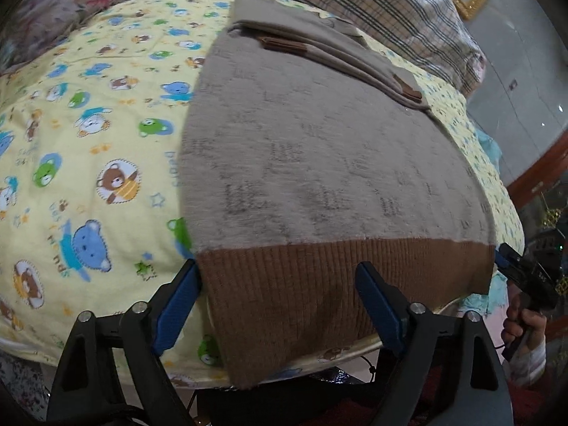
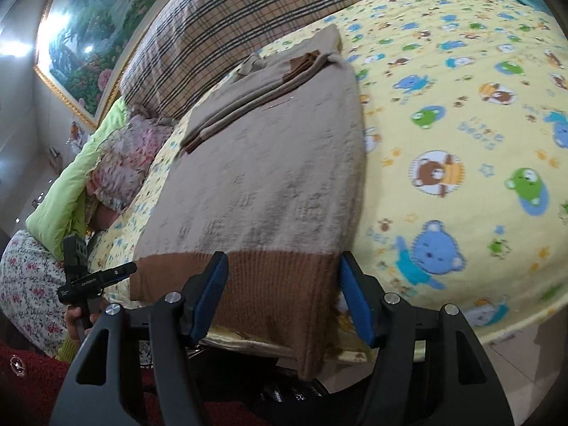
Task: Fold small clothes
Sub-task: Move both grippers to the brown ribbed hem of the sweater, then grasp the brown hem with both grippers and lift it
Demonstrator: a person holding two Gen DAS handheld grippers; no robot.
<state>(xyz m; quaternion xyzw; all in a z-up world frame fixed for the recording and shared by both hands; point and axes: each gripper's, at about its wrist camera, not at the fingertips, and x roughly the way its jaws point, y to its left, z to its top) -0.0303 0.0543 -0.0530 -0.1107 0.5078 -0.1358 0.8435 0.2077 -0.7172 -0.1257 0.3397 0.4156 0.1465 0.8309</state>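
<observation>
Beige sweater, sleeves folded in, was laid on bear-print blanket. Brown ribbed hem was straddled by left gripper and right gripper, jaws spread wide, nothing clamped.

Sweater: grey-beige knit, faint darker motifs, brown ribbed hem, brown cuffs. Blanket: pale yellow, printed with blue, green and brown bears plus stars. Pillow: tan plaid, dark stripes. Fingers: blue pads on black frames.
</observation>
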